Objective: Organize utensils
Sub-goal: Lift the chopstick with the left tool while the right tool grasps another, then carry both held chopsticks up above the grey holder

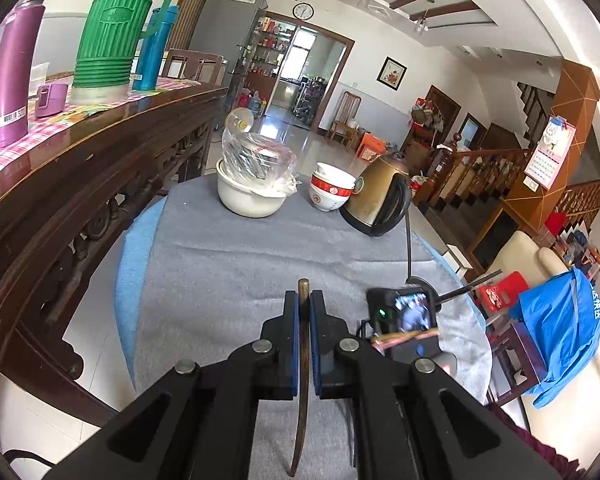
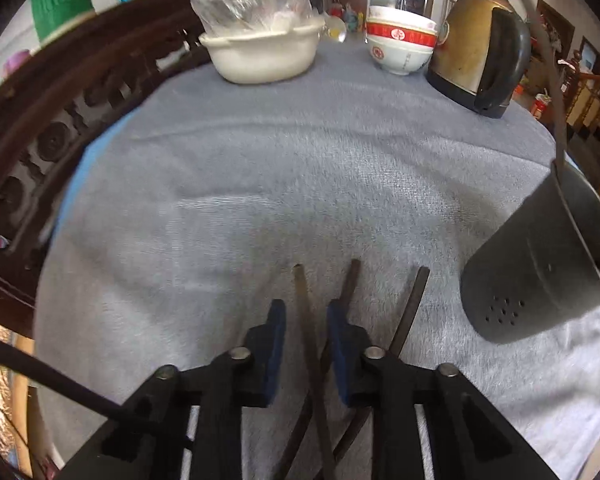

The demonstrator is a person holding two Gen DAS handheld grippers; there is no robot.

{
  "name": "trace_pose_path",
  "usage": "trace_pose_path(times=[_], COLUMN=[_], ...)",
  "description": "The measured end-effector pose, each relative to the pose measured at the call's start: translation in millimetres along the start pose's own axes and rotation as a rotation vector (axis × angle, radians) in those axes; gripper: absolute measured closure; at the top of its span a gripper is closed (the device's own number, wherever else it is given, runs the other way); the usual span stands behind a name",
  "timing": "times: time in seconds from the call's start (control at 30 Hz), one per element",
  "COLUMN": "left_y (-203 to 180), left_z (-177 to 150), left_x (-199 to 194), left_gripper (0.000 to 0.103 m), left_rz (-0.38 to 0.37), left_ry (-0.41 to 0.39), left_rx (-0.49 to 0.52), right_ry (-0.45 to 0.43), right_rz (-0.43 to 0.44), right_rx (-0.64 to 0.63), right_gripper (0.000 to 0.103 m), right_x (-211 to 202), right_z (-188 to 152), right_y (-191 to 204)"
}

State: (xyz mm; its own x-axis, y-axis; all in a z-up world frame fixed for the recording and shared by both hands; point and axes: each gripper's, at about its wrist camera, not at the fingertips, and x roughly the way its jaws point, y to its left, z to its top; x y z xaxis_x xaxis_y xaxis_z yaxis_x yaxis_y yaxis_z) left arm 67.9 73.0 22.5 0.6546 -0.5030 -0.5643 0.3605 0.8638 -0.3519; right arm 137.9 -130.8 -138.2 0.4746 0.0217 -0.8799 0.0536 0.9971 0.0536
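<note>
My left gripper (image 1: 304,300) is shut on a dark brown chopstick (image 1: 303,364) that runs lengthways between its blue pads, held above the grey cloth (image 1: 236,264). My right gripper (image 2: 306,310) is open, with one dark chopstick (image 2: 306,320) lying between its blue pads (image 2: 276,340). Two more chopsticks (image 2: 412,304) lie on the cloth beside it. A dark metal utensil holder (image 2: 540,264) with drain holes stands tilted at the right, a dark stick (image 2: 548,76) rising from it. The right gripper's body with its camera (image 1: 408,316) shows in the left wrist view.
At the back of the cloth stand a white pot (image 1: 248,196) with a plastic-wrapped bowl, stacked red-and-white bowls (image 1: 332,188) and a brass kettle (image 1: 380,192). A dark wooden table (image 1: 60,168) with flasks rises at the left. A cord (image 1: 409,240) crosses the cloth.
</note>
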Motion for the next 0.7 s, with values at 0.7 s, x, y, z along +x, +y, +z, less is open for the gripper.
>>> trace_pose_path(times=[0.7], left_y=[-13.8], left_z=[-3.8], left_x=[-4.9], left_gripper=[0.098], left_rz=[0.033], left_ry=[0.002], left_rx=[0.009], right_ry=[-0.268], right_rz=[0.125], right_rx=[-0.025], right_gripper=[0.097], right_x=[-128.3], right_z=[-25.8], right_y=[-2.3])
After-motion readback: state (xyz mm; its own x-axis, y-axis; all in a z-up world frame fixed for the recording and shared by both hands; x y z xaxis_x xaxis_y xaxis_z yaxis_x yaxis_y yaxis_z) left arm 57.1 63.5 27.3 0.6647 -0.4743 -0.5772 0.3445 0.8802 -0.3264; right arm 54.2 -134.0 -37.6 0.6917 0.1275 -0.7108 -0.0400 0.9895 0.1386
